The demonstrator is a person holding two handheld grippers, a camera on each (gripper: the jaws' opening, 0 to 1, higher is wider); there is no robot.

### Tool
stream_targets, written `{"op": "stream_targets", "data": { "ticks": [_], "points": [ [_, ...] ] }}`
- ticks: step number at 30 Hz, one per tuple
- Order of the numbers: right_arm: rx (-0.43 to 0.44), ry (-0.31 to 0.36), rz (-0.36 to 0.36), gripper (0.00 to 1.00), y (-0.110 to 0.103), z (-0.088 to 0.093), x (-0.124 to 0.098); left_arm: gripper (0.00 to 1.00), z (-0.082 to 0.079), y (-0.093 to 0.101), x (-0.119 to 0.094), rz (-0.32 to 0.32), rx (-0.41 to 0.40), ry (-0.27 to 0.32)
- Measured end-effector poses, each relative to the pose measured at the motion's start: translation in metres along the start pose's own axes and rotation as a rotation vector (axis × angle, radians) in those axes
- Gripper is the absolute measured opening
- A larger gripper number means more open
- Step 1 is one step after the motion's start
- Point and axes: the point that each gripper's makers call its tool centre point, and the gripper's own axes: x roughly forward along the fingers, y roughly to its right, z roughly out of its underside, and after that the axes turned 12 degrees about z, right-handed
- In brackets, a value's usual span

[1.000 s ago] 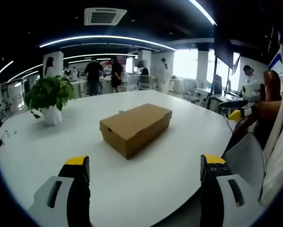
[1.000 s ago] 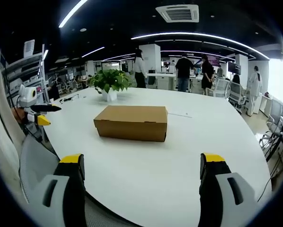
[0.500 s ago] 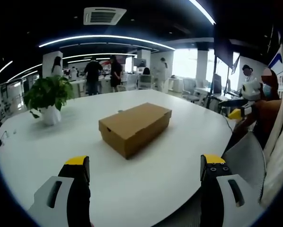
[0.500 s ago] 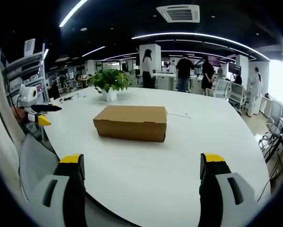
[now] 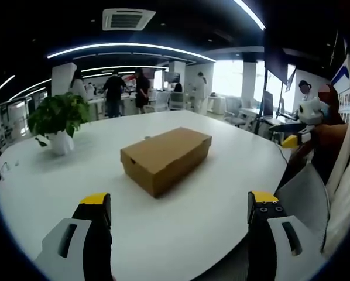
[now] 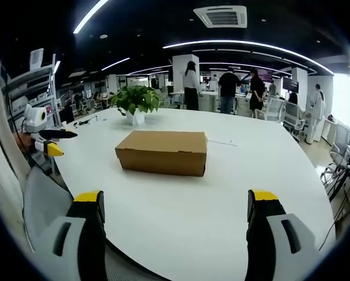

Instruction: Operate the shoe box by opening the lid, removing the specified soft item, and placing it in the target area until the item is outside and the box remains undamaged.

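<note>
Cardboard shoe box (image 5: pixel 166 158), lid closed, at mid-table on white table (image 5: pixel 210 205), well apart from both tongs; left gripper (image 5: pixel 179 206) and right gripper (image 6: pixel 175 205) both gape empty at near edge. Nothing has shifted over the last second except slight camera drift; opening not begun.

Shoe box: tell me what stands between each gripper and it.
Nothing visible does. The closed shoe box sits alone mid-table, bare white table between it and both open grippers, left and right. The potted plant stands beyond it.
</note>
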Motion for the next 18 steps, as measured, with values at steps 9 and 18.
{"op": "stream_targets", "data": {
  "ticks": [9,18],
  "points": [
    [-0.006,-0.005,-0.001,0.97,0.003,0.001,0.005,0.99,0.0,-0.002,0.005,-0.003,-0.005,-0.011],
    [-0.025,-0.007,-0.02,0.97,0.005,-0.002,0.015,0.98,-0.003,-0.006,0.012,-0.006,-0.008,-0.007]
  ]
}}
